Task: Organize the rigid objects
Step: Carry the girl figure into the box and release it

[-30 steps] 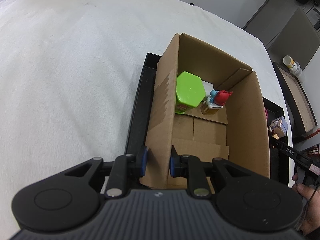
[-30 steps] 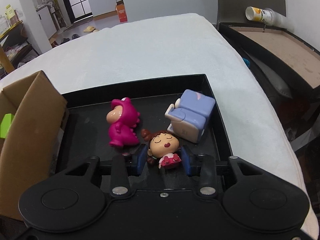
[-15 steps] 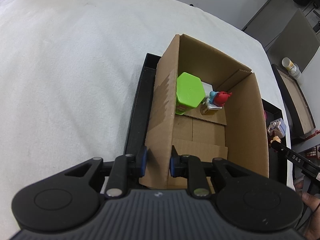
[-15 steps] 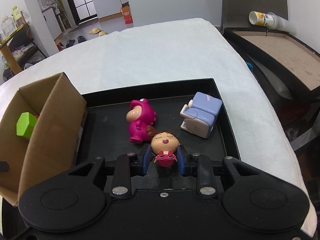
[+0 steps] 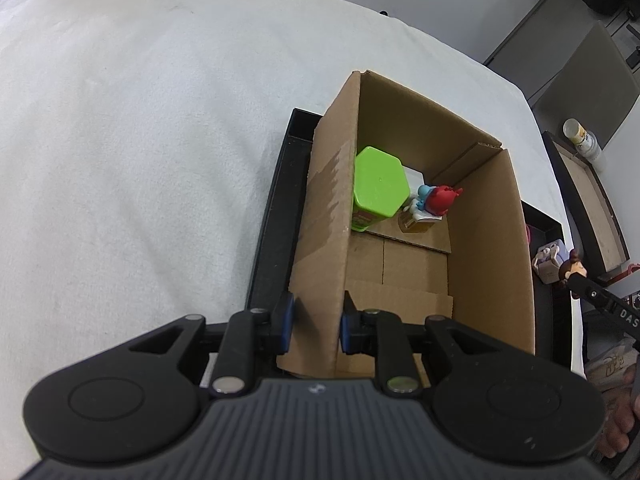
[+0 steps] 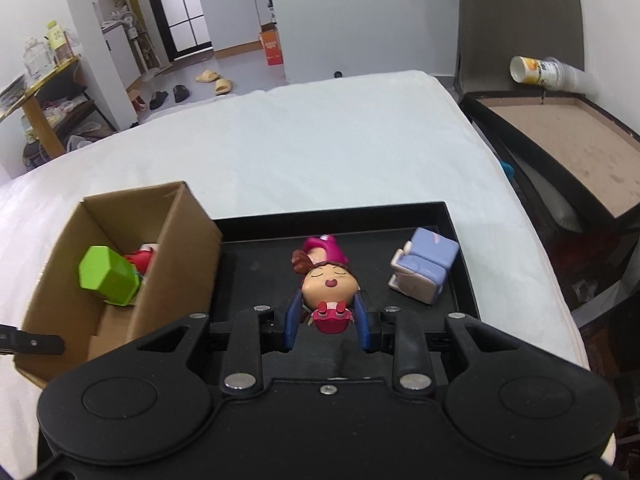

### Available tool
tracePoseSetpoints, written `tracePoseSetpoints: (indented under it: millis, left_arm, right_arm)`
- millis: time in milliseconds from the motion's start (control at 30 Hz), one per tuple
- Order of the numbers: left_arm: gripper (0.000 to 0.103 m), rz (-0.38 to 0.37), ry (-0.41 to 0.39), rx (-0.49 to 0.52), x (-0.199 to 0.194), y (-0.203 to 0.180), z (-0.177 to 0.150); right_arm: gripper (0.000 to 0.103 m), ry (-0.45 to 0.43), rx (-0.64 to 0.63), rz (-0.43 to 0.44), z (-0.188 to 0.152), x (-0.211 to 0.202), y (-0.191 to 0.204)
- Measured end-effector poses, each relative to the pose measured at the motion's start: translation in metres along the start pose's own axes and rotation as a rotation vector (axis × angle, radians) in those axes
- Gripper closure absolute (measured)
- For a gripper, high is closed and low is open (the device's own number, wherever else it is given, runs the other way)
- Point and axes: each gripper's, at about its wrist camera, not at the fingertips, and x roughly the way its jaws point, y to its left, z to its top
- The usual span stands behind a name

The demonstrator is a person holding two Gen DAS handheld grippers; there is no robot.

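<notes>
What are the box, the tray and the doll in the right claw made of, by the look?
Box: corrugated cardboard, matte brown; fluted cut edges and fold flaps show.
Tray: looks like black plastic, slightly glossy, with a moulded rim; could be coated metal.
Doll: probably hard painted plastic or vinyl, smooth with a soft sheen.

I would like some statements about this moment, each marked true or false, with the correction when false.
1. The right gripper holds the girl figure. True.
2. The green block lies on the black tray. False: it is inside the cardboard box.
3. The left gripper clamps a wall of the box. True.
4. The lilac toy is in the box. False: it lies on the tray.
5. The pink dinosaur is on the tray. True.
</notes>
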Motion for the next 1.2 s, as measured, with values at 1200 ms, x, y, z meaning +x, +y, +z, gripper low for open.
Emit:
tracePoseSetpoints:
  millis: [1200]
  left_arm:
    - [0.082,-0.046,0.008,-0.008,0.001,0.004,-0.003]
  right_arm:
    - [0.075,-0.03,-0.113,0.172,0.032,-0.021,0.111]
